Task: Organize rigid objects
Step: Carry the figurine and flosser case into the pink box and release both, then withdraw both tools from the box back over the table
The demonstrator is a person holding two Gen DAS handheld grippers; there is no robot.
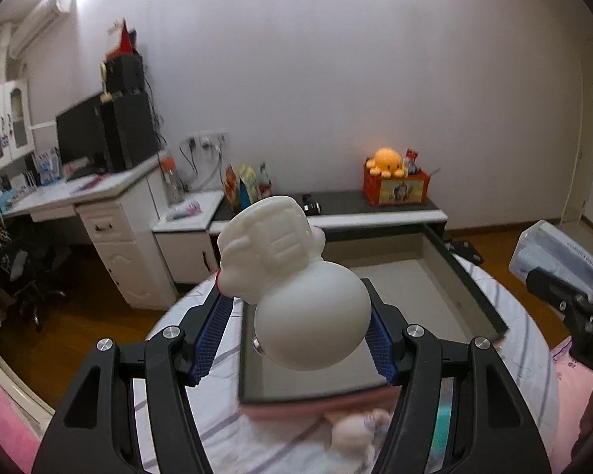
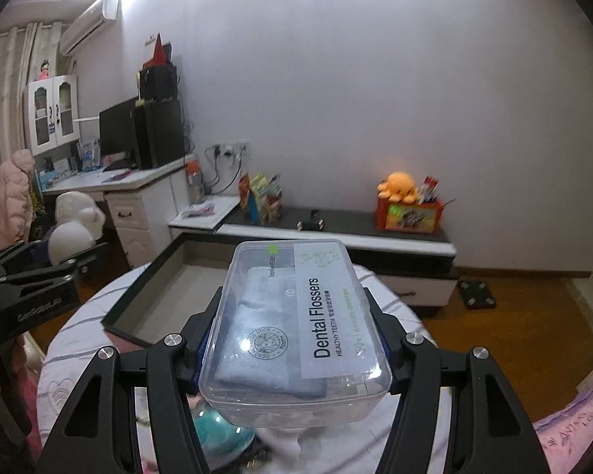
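Claws both carry loads above the round surface (image 1: 533, 316): the left claw (image 1: 296, 328) grips a white figurine (image 1: 296, 284), the right claw (image 2: 292, 339) clamps a clear floss box (image 2: 296, 331). Each hangs near the open tray (image 1: 435, 288) at twelve o'clock, probably their destination.
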